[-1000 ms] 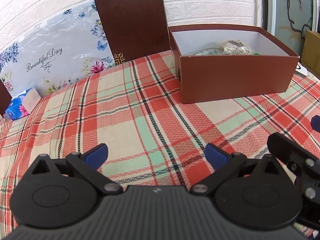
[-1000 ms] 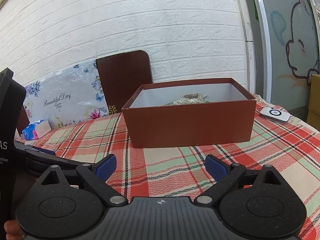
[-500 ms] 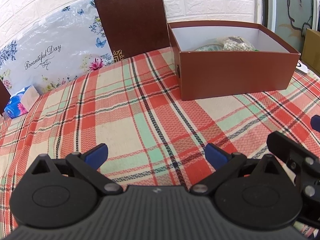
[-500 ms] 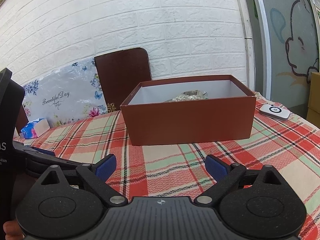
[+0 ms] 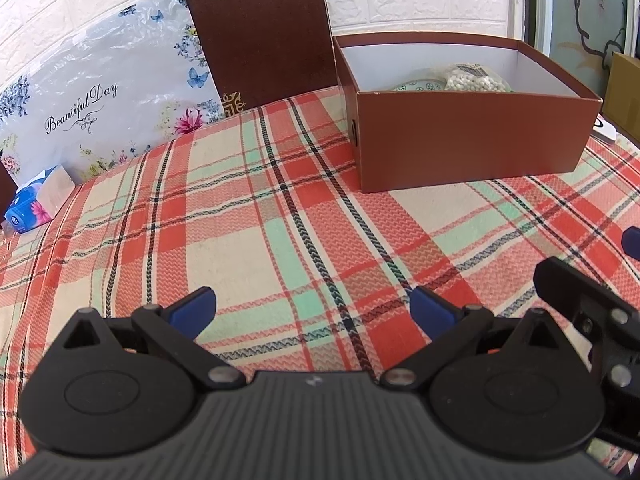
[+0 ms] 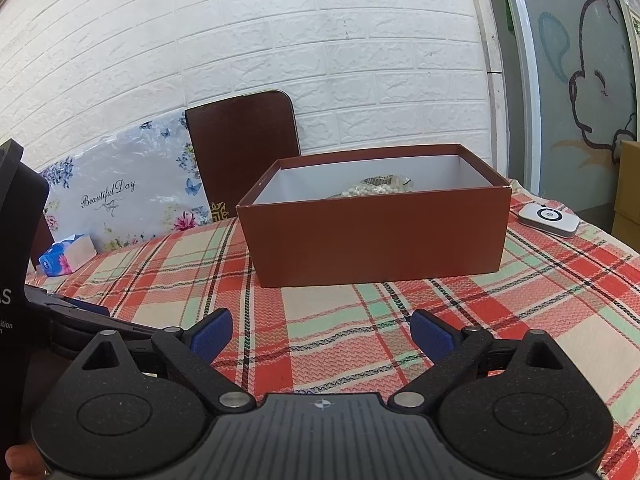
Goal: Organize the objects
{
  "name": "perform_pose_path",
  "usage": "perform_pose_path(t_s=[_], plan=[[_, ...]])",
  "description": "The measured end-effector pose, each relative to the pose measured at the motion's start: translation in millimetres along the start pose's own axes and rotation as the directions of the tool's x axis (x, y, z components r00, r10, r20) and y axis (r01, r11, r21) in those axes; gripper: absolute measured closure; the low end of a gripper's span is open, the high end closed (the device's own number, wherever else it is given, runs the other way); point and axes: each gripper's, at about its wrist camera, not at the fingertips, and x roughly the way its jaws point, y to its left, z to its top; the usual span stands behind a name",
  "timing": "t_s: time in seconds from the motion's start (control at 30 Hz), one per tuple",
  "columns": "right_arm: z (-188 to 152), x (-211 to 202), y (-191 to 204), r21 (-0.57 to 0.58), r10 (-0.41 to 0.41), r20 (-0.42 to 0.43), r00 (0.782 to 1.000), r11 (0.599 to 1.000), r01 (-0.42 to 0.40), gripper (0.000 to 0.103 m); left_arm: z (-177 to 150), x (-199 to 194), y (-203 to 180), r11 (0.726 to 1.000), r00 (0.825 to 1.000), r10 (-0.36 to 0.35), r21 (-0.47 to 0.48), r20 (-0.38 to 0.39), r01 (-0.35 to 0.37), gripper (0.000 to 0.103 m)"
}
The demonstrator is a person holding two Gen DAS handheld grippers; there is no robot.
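Note:
An open brown box (image 5: 472,148) stands on the plaid tablecloth (image 5: 280,220); it also shows in the right wrist view (image 6: 376,236). Inside it lie a clear bag of white beads (image 5: 472,78) and a patterned round item (image 5: 418,87); the bead bag also shows in the right wrist view (image 6: 376,188). My left gripper (image 5: 312,306) is open and empty over bare cloth, well short of the box. My right gripper (image 6: 320,334) is open and empty, low over the cloth in front of the box. Part of the right gripper (image 5: 588,304) shows at the left view's right edge.
A brown box lid (image 5: 260,36) and a floral "Beautiful Day" board (image 5: 100,100) lean on the white brick wall. A blue tissue pack (image 5: 38,200) lies far left. A white round-button device (image 6: 548,220) lies right of the box. A cardboard carton (image 6: 628,196) stands beyond it.
Both views have tilted and drawn back slightly, so the box sits a little higher and farther. Both grippers stay open and empty. Nothing on the table moved.

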Motion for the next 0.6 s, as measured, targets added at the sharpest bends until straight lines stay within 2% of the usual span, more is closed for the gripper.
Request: perform_pose_path(t_s=[0.3,0.5,0.6], plan=[[-2.3,2.0,1.1,0.001,-0.005,-0.008,1.000,1.000,0.005,0.007,0.1,2.3,-0.3,1.000,1.000,-0.008,0.001,-0.007,0.008,0.000],[-2.6,1.9,1.2,0.004,-0.006,-0.010,1.000,1.000,0.006,0.007,-0.4,-1.4,-2.7,1.000,1.000,-0.017,0.014,0.026,0.016,0.000],[-2.9,2.0,2.1,0.006,-0.012,-0.010,1.000,1.000,0.012,0.006,0.9,-0.7,0.3,0.999,0.999,-0.035,-0.002,0.019,0.035,0.000]])
